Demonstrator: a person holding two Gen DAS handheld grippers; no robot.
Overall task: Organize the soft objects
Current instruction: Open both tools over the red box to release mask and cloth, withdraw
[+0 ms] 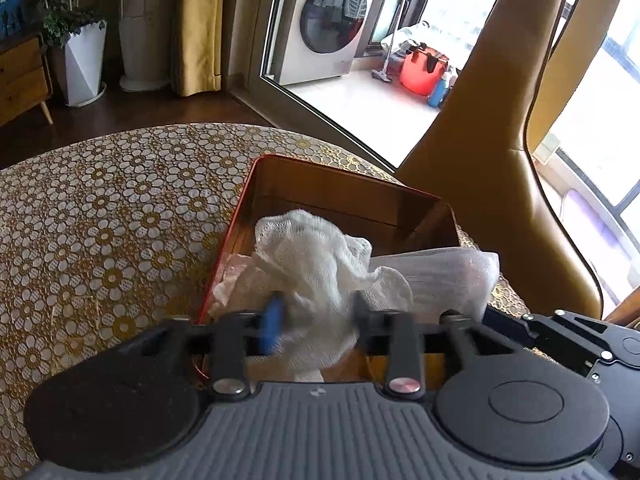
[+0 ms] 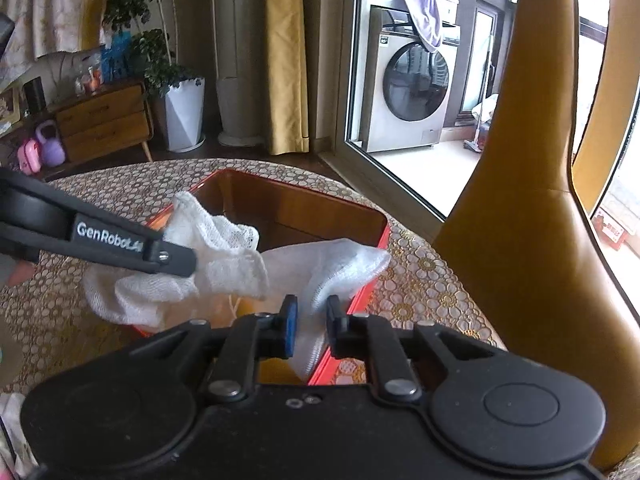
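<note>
A red-rimmed box (image 1: pixel 400 192) with a brown inside stands on the table and also shows in the right wrist view (image 2: pixel 304 194). My left gripper (image 1: pixel 316 312) is shut on a white mesh cloth (image 1: pixel 316 256) and holds it over the box's near left corner; the same cloth shows in the right wrist view (image 2: pixel 224 264). My right gripper (image 2: pixel 311 322) is shut on a second white cloth (image 2: pixel 340 264), which hangs over the box's right rim. A foam-wrapped bundle (image 1: pixel 444 276) lies at the box's right side.
A floral lace tablecloth (image 1: pixel 100 220) covers the round table. A tan chair back (image 1: pixel 480 120) rises close on the right of the box, seen too in the right wrist view (image 2: pixel 520 208). A crumpled plastic bag (image 1: pixel 236 272) lies in the box.
</note>
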